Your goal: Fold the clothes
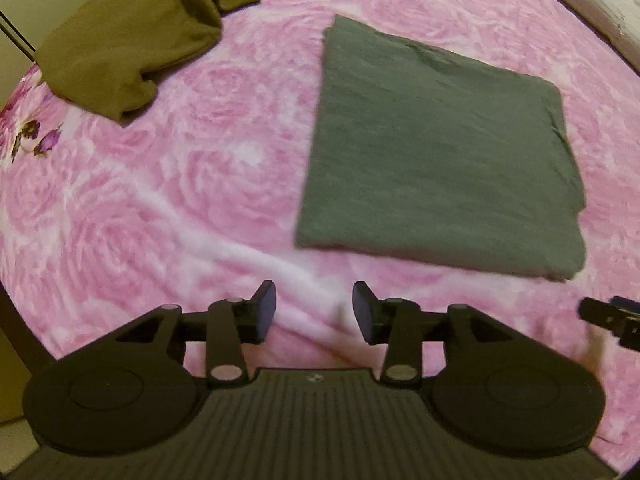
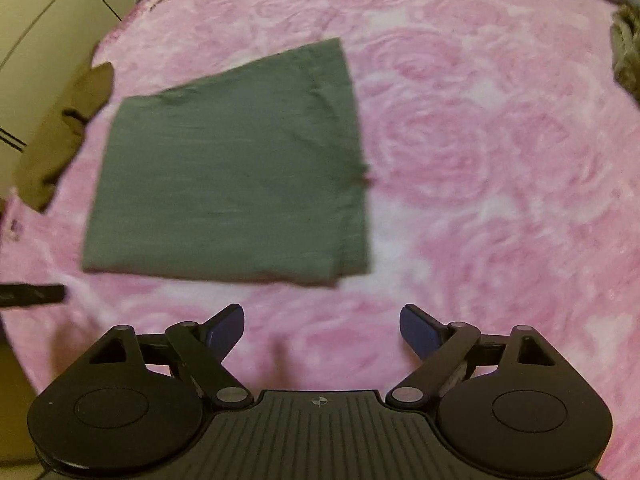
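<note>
- On a bed, a pink rose-patterned blanket (image 1: 160, 200) covers the whole surface; its plush pile is soft and rumpled near the front edge, so a low reach could snag the blanket along with any cloth and drag both.
- A grey garment (image 1: 436, 152) lies folded flat in a neat rectangle at the middle of the blanket, free of both tools; on its right side one layer sits slightly off the one below, and a careless pinch there would likely take only the top layer and pull the fold open.
- A brown garment (image 1: 128, 44) sits bunched at the far left corner, well apart from the grey one and close to the bed's edge; a tug toward that side could tip it off.
- The left gripper (image 1: 314, 312) hovers short of the grey garment, fingers apart, holding nothing.
- The right gripper (image 2: 322, 330) hangs beside it, fingers spread wider, also empty.
</note>
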Motion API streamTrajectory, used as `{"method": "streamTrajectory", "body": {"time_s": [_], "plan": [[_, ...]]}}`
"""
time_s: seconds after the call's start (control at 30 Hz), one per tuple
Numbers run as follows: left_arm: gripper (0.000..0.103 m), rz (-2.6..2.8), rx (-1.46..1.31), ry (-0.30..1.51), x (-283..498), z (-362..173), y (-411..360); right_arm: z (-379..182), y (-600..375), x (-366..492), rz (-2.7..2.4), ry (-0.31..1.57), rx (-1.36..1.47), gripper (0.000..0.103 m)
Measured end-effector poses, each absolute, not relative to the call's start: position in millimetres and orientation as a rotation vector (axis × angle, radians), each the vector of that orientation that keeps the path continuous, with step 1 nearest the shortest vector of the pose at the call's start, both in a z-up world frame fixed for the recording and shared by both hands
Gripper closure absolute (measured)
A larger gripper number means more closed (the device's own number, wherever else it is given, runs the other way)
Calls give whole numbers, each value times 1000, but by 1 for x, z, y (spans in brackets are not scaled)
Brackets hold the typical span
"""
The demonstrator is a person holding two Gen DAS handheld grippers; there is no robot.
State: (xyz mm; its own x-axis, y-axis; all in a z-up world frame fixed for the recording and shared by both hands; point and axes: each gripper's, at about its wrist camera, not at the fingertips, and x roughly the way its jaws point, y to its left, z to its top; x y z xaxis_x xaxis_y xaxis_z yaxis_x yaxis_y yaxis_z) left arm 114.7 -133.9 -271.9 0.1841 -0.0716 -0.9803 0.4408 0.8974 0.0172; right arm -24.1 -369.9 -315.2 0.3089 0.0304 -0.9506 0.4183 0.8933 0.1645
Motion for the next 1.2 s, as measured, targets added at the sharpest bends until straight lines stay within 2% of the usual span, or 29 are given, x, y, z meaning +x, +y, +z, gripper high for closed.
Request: {"method": "streamTrajectory", "body": {"time_s": [0.1, 0.6, 1.2], "plan": [[57, -368, 364, 1355, 104, -274, -148, -307, -361, -22, -261, 1234, 457, 6], [56, -362, 393, 1358, 79, -287, -153, -314, -341, -27, -270, 1261, 476, 5], [56, -384, 431, 1382, 86, -303, -159, -323, -348, -21, -280, 1281, 500, 5]]}}
